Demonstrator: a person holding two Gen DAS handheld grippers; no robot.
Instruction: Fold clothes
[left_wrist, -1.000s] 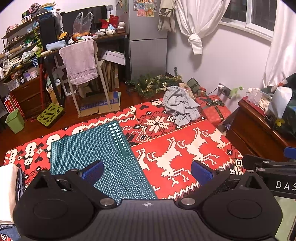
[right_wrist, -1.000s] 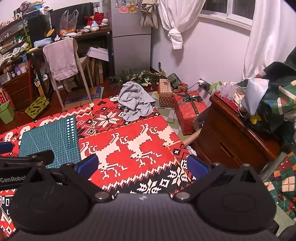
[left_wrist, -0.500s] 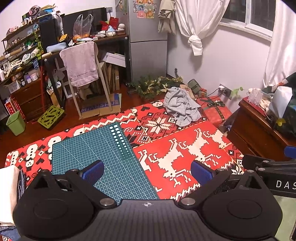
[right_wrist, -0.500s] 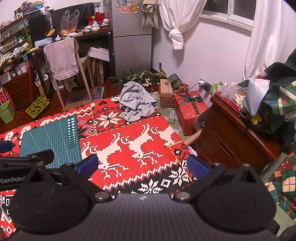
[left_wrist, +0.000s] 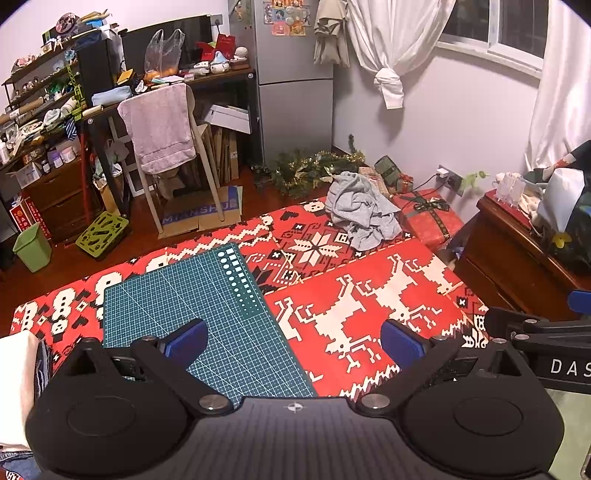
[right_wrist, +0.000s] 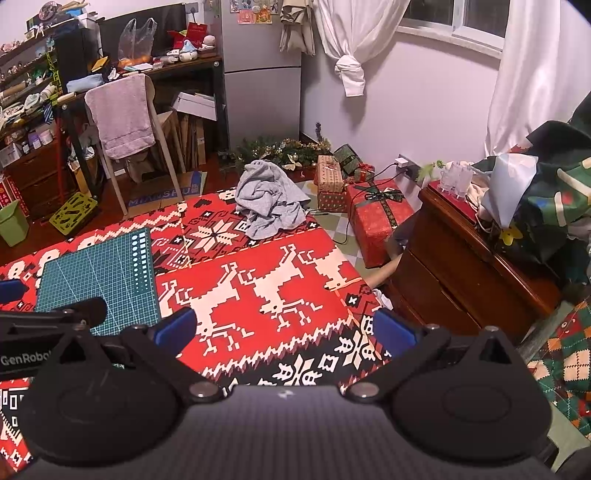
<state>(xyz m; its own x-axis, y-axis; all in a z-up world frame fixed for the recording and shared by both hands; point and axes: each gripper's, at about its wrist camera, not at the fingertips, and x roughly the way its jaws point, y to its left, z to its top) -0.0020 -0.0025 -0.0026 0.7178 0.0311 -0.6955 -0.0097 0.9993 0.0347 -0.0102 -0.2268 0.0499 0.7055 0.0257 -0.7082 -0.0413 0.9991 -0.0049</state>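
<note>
**Both grippers held wide over the blanket, grey garment untouched at the far edge**

Over a red patterned blanket (left_wrist: 373, 295) spread as the work surface, both hand-held grippers sit side by side, raised above the cloth and pointing forward across it, tilted down.

Left gripper (left_wrist: 293, 338): jaws spread wide, nothing between the blue pads (left_wrist: 184, 338). Beneath and ahead of it lies a green cutting mat (left_wrist: 192, 306), flat on the blanket. At the left edge of this view, a folded pale stack (left_wrist: 16, 384), only partly in frame. The right gripper's finger juts in from the right side of the left wrist view.

Right gripper (right_wrist: 282, 330): also spread wide, empty, blue pads (right_wrist: 173, 328) well apart. It hovers above the white reindeer pattern, near the blanket's right edge. The left gripper's finger shows at this view's left margin, so the two tools are close together and about level.

Grey garment (left_wrist: 362, 210): crumpled in a heap at the far end of the blanket, well apart from both grippers, unfolded. In the right wrist view it sits at (right_wrist: 269, 201), just beyond the snowflake motif.

Surroundings: a chair draped with a pink towel (left_wrist: 159, 127) stands on the floor past the blanket; wrapped gift boxes (right_wrist: 376, 214) sit right of the garment; a dark wooden dresser (right_wrist: 476, 266) stands close on the right.
</note>
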